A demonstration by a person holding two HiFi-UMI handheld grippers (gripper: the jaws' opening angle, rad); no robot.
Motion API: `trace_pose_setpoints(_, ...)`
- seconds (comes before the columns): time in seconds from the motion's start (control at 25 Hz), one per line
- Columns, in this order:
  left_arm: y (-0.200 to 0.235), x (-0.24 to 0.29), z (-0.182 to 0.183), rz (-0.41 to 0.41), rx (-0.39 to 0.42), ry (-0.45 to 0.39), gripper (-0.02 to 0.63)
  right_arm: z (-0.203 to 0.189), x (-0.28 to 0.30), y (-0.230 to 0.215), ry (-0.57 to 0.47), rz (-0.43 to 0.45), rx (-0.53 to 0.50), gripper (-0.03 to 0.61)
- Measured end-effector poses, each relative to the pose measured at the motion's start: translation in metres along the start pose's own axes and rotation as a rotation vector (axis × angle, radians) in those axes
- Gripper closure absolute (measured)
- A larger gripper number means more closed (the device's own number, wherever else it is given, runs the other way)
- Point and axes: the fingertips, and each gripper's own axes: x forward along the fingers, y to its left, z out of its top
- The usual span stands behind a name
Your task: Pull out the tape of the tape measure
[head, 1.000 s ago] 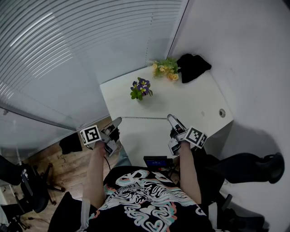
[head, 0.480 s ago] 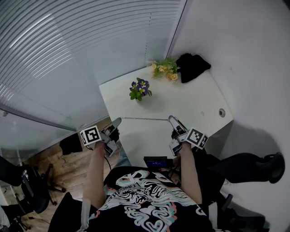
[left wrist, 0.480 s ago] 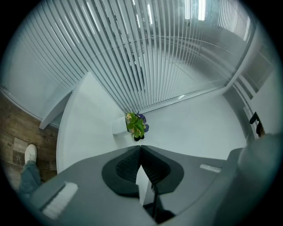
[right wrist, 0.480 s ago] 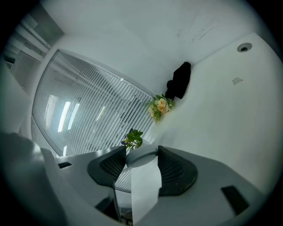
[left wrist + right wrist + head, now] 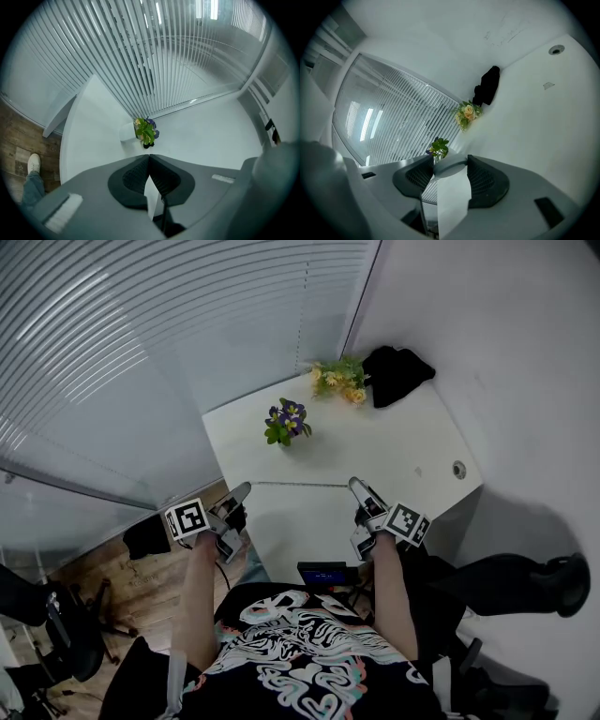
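Note:
Both grippers hover over the near edge of the white table (image 5: pixel 394 442). My right gripper (image 5: pixel 355 484) (image 5: pixel 450 165) has its jaws apart around a pale grey, round-topped object (image 5: pixel 451 187), apparently the tape measure's case. The pads press on both its sides. No pulled-out tape shows. My left gripper (image 5: pixel 247 489) (image 5: pixel 149 157) is shut with its tips touching and nothing between them. A thin dark cord (image 5: pixel 163 213) runs below its pads. The two grippers are about a forearm's length apart.
A small pot of purple flowers (image 5: pixel 288 423) (image 5: pixel 146 132) stands mid-table, a yellow bouquet (image 5: pixel 339 379) and a black bundle (image 5: pixel 398 374) at the far corner. A cable hole (image 5: pixel 458 469) lies at the right. Blinds line the left; a dark device (image 5: pixel 322 573) sits by my lap.

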Motion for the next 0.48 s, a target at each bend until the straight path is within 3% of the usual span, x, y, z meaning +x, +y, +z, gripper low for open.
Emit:
trace_pose_setpoints(0.08,-0.008,0.004,0.0,-0.038,-0.005,0.0,0.612,0.0,0.0,-0.002,0.002,-0.002,0.0,0.351)
trace_pose_setpoints(0.48,0.0,0.004,0.0,0.005,0.0,0.01,0.612,0.001,-0.001,-0.006,0.002,-0.013,-0.002,0.351)
